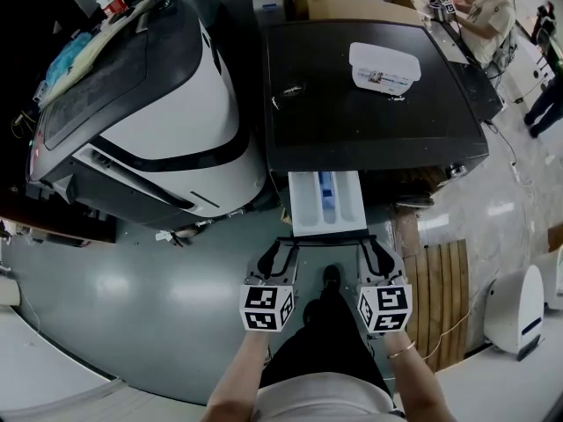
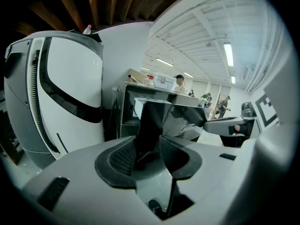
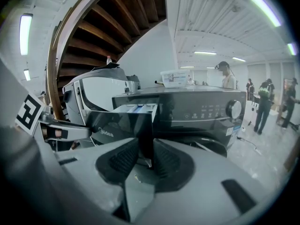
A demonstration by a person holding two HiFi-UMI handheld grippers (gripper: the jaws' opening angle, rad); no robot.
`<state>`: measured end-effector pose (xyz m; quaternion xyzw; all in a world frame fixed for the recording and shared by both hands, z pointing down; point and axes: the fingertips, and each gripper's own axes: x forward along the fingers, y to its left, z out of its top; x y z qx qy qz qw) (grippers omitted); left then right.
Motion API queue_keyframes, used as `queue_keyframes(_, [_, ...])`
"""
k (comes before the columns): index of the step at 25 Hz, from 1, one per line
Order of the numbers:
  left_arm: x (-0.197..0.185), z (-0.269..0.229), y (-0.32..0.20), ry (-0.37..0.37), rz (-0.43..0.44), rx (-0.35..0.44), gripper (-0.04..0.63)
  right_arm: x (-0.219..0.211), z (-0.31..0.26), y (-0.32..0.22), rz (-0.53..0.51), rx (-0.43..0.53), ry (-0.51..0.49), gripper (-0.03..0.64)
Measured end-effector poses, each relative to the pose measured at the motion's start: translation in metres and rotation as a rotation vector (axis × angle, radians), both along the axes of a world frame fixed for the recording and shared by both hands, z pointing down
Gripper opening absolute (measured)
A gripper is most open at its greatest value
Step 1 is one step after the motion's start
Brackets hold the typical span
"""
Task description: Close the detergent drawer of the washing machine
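Grey floor (image 1: 132, 271), drawer (image 3: 117, 123) front, apparently Midea

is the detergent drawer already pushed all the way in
No, the detergent drawer sticks well out of the front of the washing machine, with its white and blue compartments open to the head view.

The detergent drawer (image 1: 306, 205) is a white tray with a blue central insert and a dark glossy front panel; it stands drawn well out, level, from the black washing machine (image 1: 334, 121), at its front's upper left.
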<state>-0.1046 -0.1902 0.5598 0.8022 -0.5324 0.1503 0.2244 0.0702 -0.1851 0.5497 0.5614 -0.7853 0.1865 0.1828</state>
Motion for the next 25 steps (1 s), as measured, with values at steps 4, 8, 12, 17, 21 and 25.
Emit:
queue_keyframes(4, [0.0, 0.0, -0.004, 0.001, 0.0, 0.003, 0.133, 0.0, -0.001, -0.004, 0.003, 0.003, 0.0, 0.091])
queue_keyframes(8, [-0.001, -0.001, -0.01, 0.002, -0.004, 0.003, 0.132, -0.001, -0.001, -0.01, 0.009, 0.003, 0.0, 0.091])
queue_keyframes(12, [-0.002, -0.001, -0.017, 0.007, -0.004, 0.0, 0.132, -0.002, -0.002, -0.017, 0.011, 0.003, 0.005, 0.091])
queue_keyframes(17, [-0.002, -0.002, -0.024, 0.007, -0.005, 0.002, 0.132, -0.003, -0.003, -0.024, 0.021, 0.0, 0.002, 0.091])
queue_keyframes(21, [-0.003, -0.002, -0.03, 0.008, -0.011, 0.006, 0.132, -0.004, -0.003, -0.029, 0.024, 0.002, 0.004, 0.091])
queue_keyframes(25, [-0.003, -0.003, -0.038, 0.003, -0.014, 0.004, 0.13, -0.004, -0.003, -0.038, 0.023, 0.003, 0.006, 0.091])
